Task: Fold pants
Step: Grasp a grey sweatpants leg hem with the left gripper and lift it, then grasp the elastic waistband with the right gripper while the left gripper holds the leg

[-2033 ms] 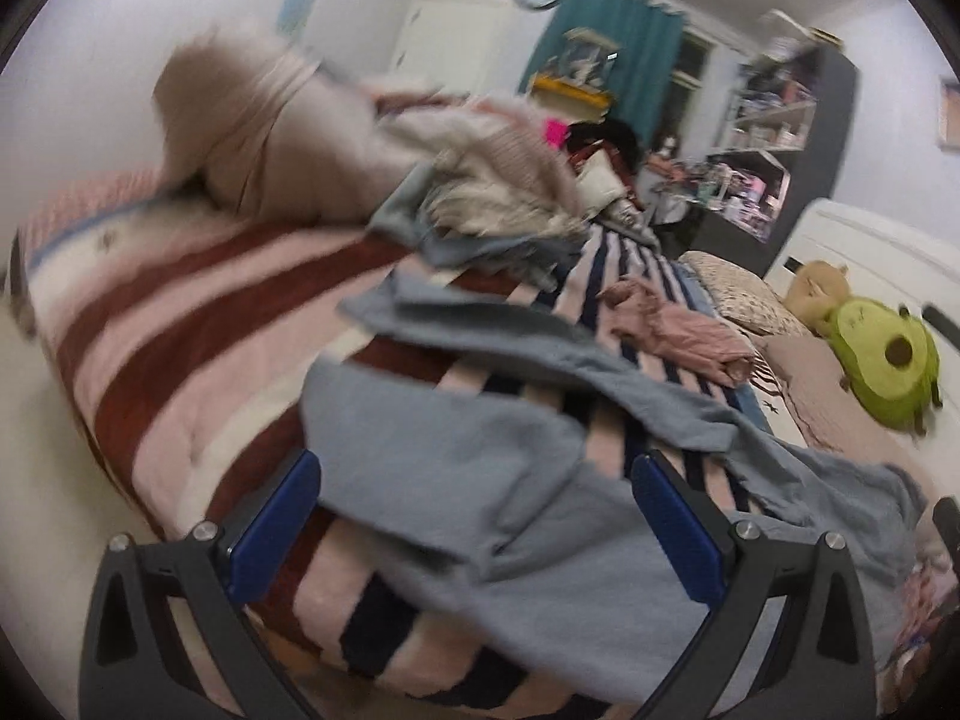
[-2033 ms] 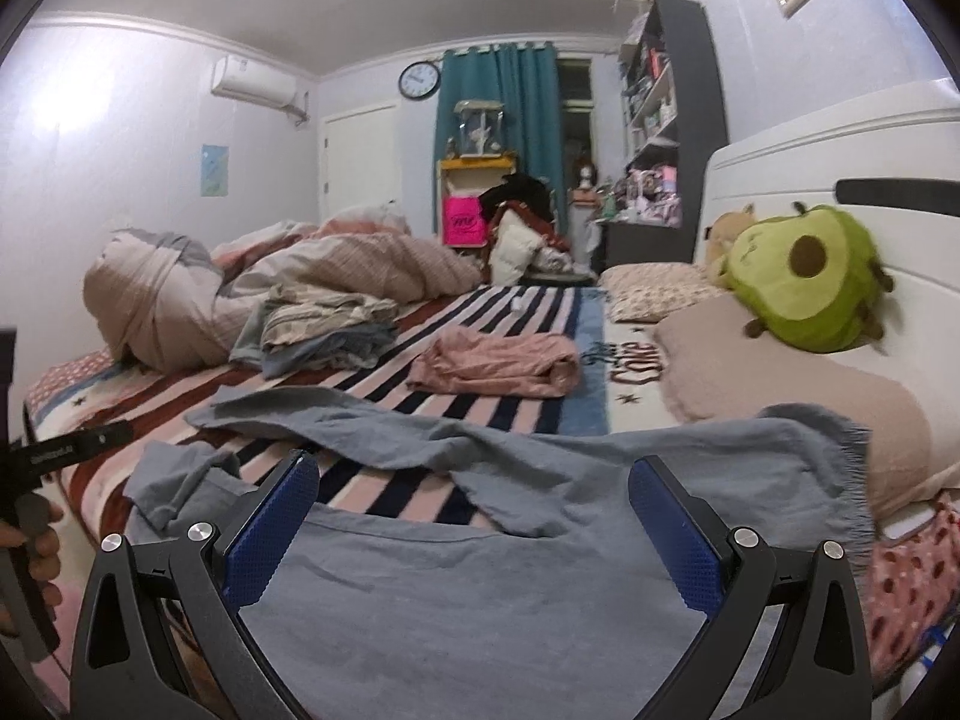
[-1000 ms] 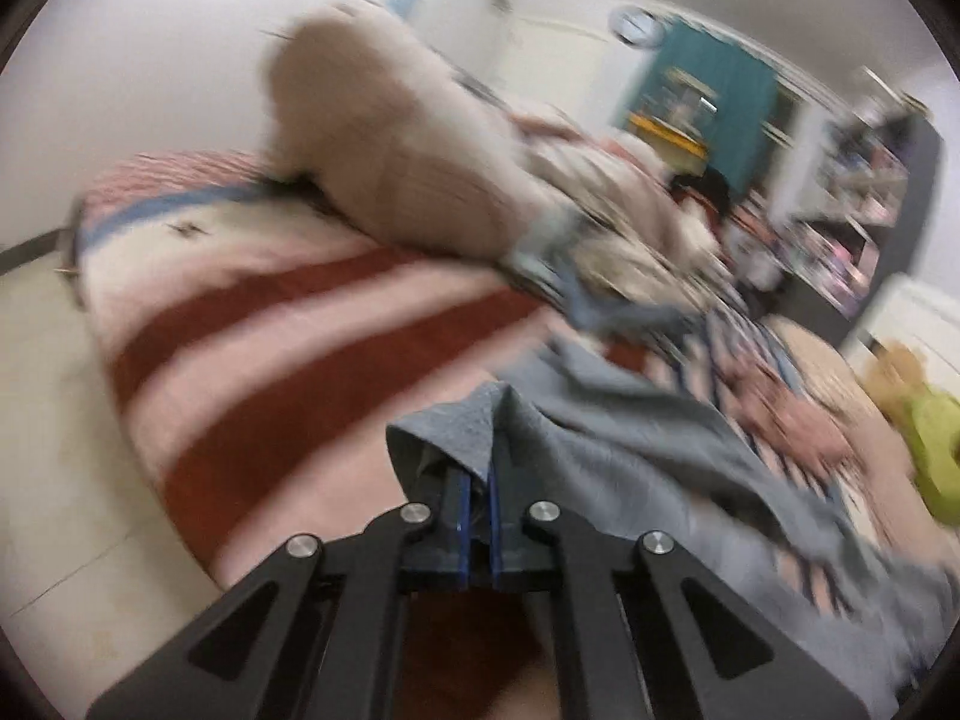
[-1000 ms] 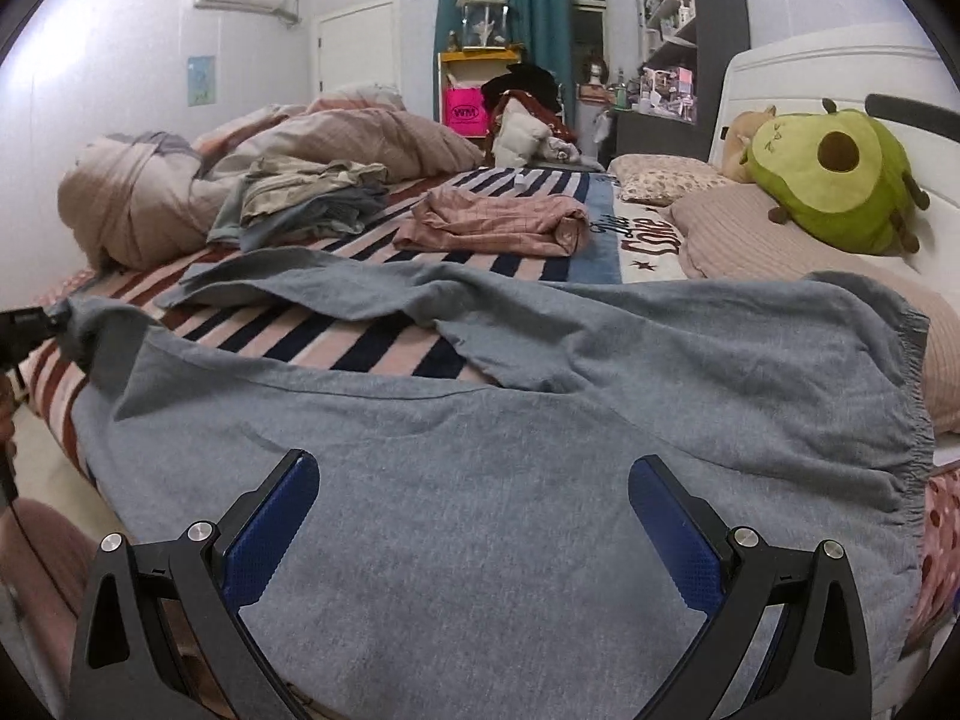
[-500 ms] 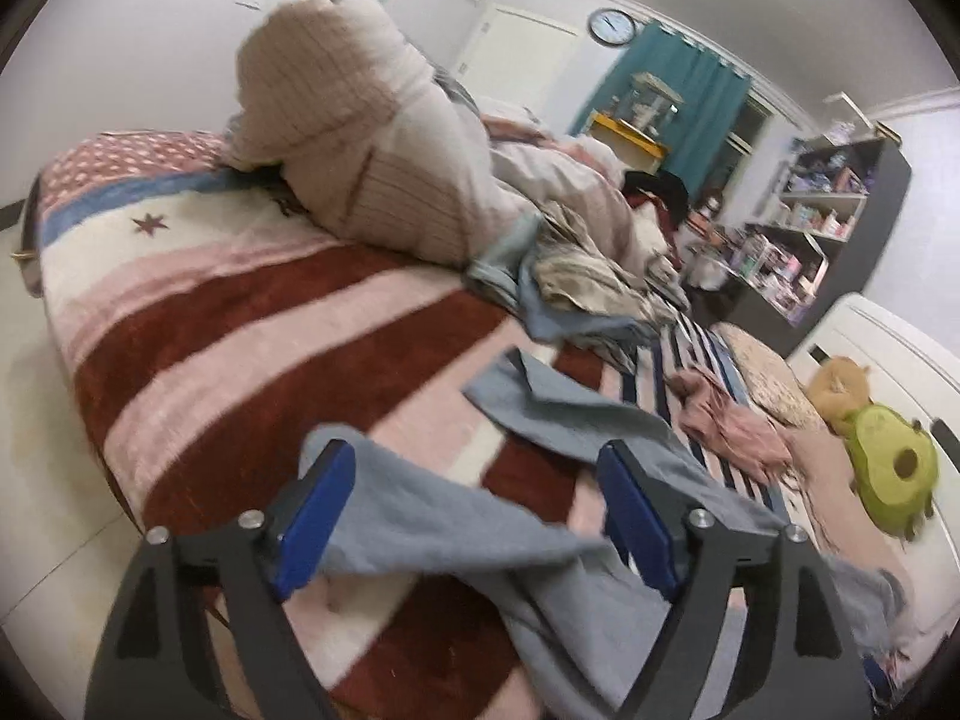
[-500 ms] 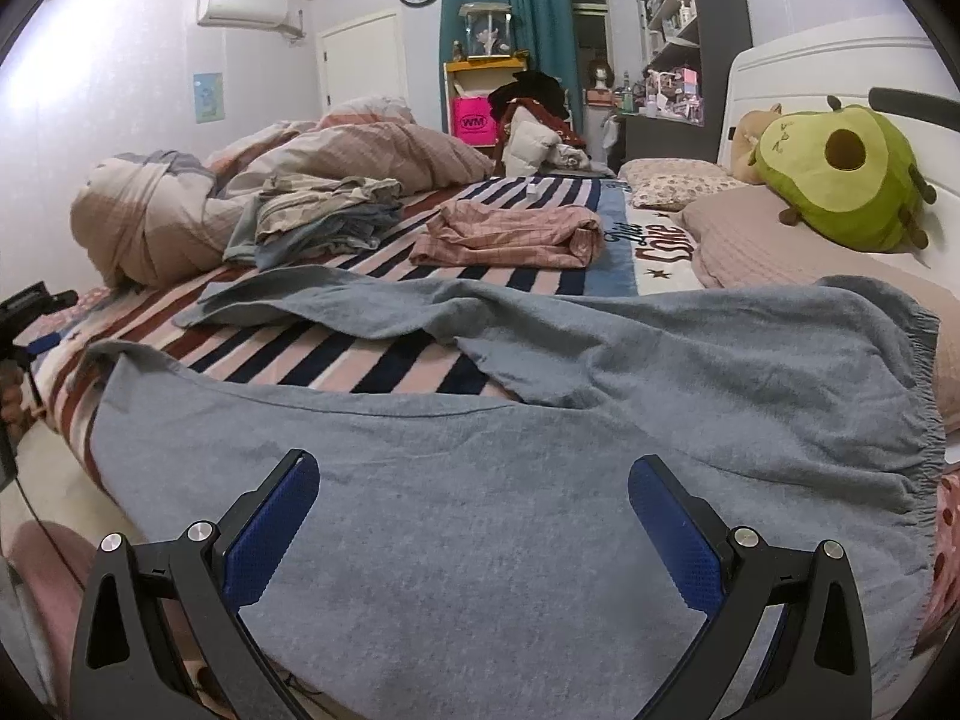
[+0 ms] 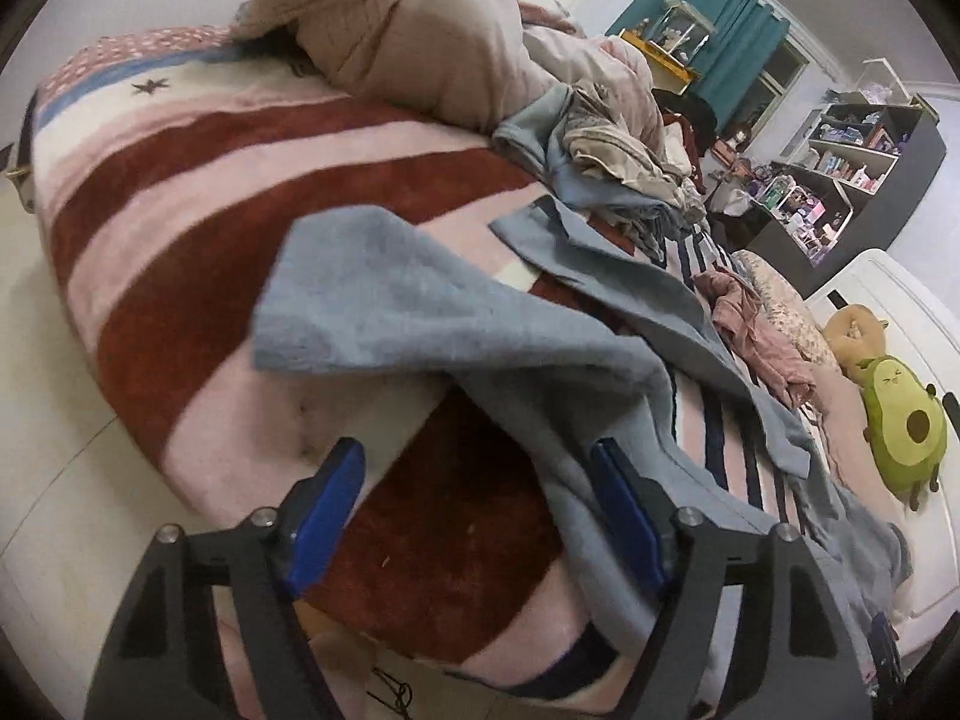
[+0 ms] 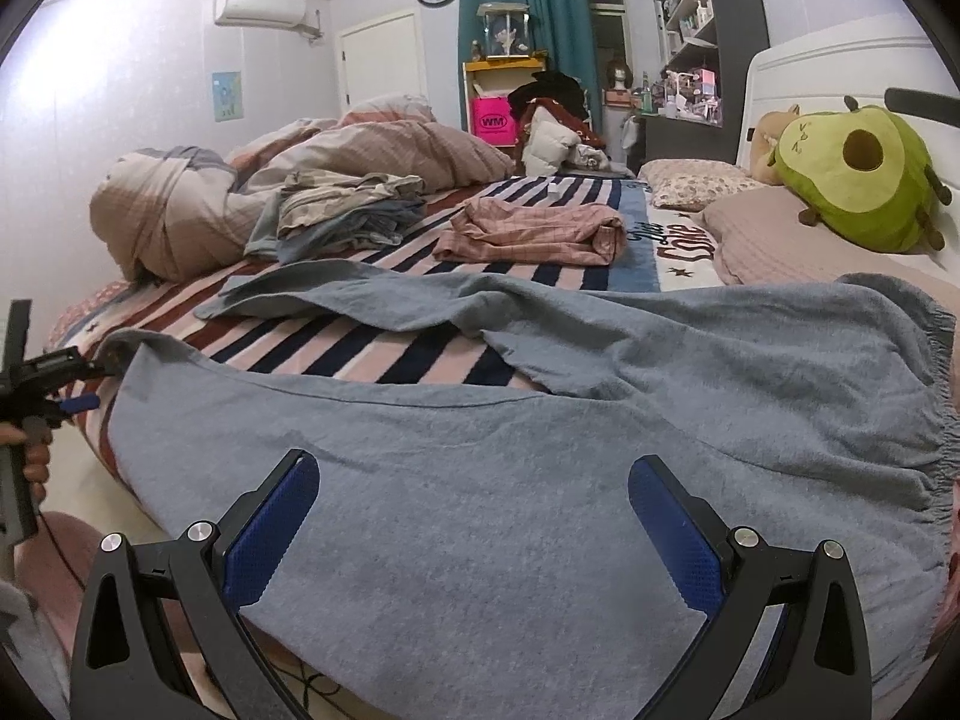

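Grey-blue soft cotton pants [image 8: 540, 468] lie spread, unfolded, legs splayed across the striped bed blanket [image 7: 240, 192]; left gripper [image 7: 480, 516] and right gripper [image 8: 474, 516] both gape empty, no fold made.

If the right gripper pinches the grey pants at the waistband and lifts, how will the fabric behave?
Probably floppy: the grey pants already drape in soft wrinkles over the bed edge. The legs would likely trail and sag, since one lies loosely crossed on the striped blanket. The gathered elastic waistband looks bunched, so it should give the right gripper decent purchase.
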{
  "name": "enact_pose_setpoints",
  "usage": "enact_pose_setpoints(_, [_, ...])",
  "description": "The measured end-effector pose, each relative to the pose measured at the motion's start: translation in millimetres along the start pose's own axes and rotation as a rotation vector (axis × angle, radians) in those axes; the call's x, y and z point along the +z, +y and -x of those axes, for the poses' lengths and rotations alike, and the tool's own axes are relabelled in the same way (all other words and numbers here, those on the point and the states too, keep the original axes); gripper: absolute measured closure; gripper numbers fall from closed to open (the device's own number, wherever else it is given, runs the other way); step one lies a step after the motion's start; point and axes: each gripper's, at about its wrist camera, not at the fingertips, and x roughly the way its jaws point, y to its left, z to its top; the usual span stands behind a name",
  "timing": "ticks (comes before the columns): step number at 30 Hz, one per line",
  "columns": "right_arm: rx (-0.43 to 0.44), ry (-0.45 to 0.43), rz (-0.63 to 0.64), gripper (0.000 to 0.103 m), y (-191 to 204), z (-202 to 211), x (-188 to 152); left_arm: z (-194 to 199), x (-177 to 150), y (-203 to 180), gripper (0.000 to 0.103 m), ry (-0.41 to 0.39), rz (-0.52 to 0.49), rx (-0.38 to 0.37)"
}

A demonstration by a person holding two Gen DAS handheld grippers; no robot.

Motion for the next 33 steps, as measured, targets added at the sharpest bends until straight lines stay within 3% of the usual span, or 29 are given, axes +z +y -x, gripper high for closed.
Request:
enact_pose_setpoints(5, [0.015, 0.030, -0.026, 0.001, -7, -3, -4, -28, 21, -9, 0.033, -0.012, -0.014, 0.019])
enact_pose_setpoints(7, [0.029, 0.040, -0.041, 0.001, -10, -4, -6, -40, 29, -11, 0.044, -0.013, -0.001, 0.018])
enact_pose_setpoints(9, [0.029, 0.046, -0.049, 0.001, -13, -2, -9, -49, 35, -11, 0.075, -0.011, 0.015, 0.031])
enact_pose_setpoints(12, [0.008, 0.045, -0.059, 0.001, -19, 3, -12, -51, 44, -13, 0.094, -0.012, 0.025, 0.015])
enact_pose_setpoints(18, [-0.035, 0.031, -0.084, 0.001, -38, 21, -14, -2, 68, -17, 0.097, -0.140, -0.021, 0.205])
enact_pose_setpoints(22, [-0.100, 0.023, -0.097, 0.001, -58, 33, -15, -3, 83, -13, 0.090, -0.109, -0.054, 0.255])
enact_pose_setpoints(23, [-0.121, 0.015, -0.102, 0.001, -66, 37, -15, -7, 84, -15, 0.081, -0.099, -0.077, 0.289])
enact_pose_setpoints(24, [-0.141, 0.011, -0.104, 0.001, -72, 41, -15, -10, 83, -15, 0.065, -0.092, -0.087, 0.308])
enact_pose_setpoints(26, [-0.201, 0.005, -0.108, 0.001, -87, 51, -16, -9, 79, -12, 0.042, -0.094, -0.064, 0.291])
enact_pose_setpoints(33, [-0.423, 0.077, -0.143, 0.001, -172, 74, -34, -9, 58, -17, 0.023, -0.054, -0.063, 0.244])
